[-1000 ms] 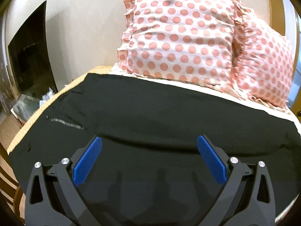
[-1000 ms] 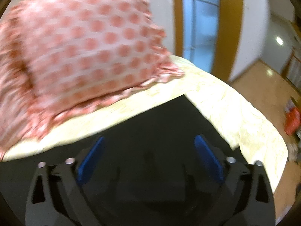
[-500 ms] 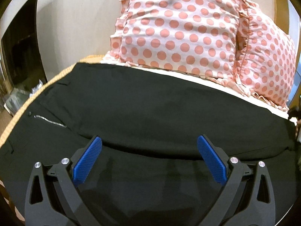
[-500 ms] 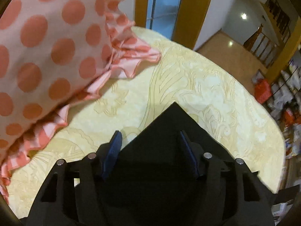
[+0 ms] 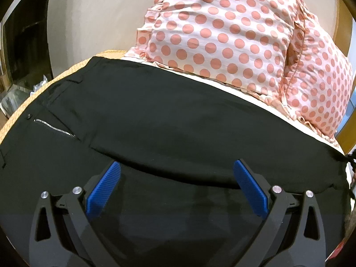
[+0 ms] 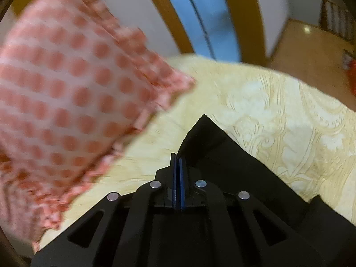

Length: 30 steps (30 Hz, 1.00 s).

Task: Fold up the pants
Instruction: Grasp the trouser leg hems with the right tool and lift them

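Observation:
Black pants [image 5: 169, 129] lie spread across the bed, waistband and silver zipper [image 5: 54, 129] at the left, legs running right. My left gripper [image 5: 176, 184] is open, its blue pads just above the near leg at mid-length. In the right wrist view my right gripper [image 6: 179, 162] is shut on the pants' hem corner [image 6: 207, 133], which is lifted off the cream bedspread [image 6: 278, 115].
Two pink polka-dot ruffled pillows [image 5: 222, 33] stand against the wall behind the pants; one shows blurred in the right wrist view [image 6: 66, 89]. A dark opening [image 5: 24, 44] is at the left. A wooden door frame and window [image 6: 200, 15] stand beyond the bed.
My right gripper has closed on the hem corner of the pants and lifted it. My left gripper has moved in closer over the pants and stays open.

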{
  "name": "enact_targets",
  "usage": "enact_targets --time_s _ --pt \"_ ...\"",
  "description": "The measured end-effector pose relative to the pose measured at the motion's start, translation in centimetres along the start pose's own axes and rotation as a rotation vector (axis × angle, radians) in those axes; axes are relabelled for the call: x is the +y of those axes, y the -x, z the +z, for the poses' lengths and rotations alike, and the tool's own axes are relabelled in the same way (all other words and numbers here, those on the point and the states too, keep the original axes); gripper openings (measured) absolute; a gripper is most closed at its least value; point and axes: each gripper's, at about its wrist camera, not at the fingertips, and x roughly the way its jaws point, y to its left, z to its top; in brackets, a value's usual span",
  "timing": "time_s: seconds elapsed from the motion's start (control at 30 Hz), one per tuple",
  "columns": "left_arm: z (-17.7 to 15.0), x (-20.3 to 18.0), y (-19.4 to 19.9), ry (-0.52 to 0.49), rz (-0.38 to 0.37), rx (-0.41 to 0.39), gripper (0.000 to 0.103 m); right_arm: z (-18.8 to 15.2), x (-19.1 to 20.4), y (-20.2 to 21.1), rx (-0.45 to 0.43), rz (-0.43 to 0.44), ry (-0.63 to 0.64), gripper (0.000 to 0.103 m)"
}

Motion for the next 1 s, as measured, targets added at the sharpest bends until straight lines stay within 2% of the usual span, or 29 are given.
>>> enact_targets --time_s 0.07,0.23,0.3,0.37,0.4,0.5,0.67,0.8,0.87,1.0 --pt "0.0 0.2 0.1 0.011 -0.005 -0.002 0.101 -0.9 -0.9 4.3 -0.063 0.139 -0.008 0.002" --pt "0.0 0.2 0.2 0.014 -0.005 -0.006 0.101 -5.4 -4.1 13.0 -0.156 0.351 -0.021 0.002" --pt "0.0 0.2 0.2 0.014 -0.005 -0.005 0.101 -8.4 -6.6 15.6 -0.162 0.369 -0.041 0.002" --pt "0.0 0.2 0.2 0.012 -0.001 -0.004 0.101 -10.6 -8.5 16.2 -0.137 0.346 -0.073 0.002" --pt "0.0 0.2 0.2 0.010 0.000 -0.004 0.101 -12.3 -10.0 16.0 -0.101 0.313 -0.102 0.002" --pt "0.1 -0.1 0.1 -0.001 0.011 0.001 0.101 -14.2 -12.4 13.7 0.004 0.286 -0.189 0.002" --pt "0.1 -0.4 0.1 -0.017 0.032 0.000 0.101 -14.6 -13.4 12.1 0.075 0.302 -0.259 0.004" --pt "0.1 0.0 0.0 -0.002 0.032 0.004 0.101 -14.5 -13.8 11.9 0.085 0.343 -0.292 0.009" --pt "0.2 -0.1 -0.1 -0.005 0.025 0.011 0.101 -14.5 -14.1 12.0 0.085 0.377 -0.320 0.014" --pt "0.1 -0.4 0.0 -0.018 0.015 0.008 0.101 -14.3 -14.2 12.3 0.076 0.424 -0.335 0.032"
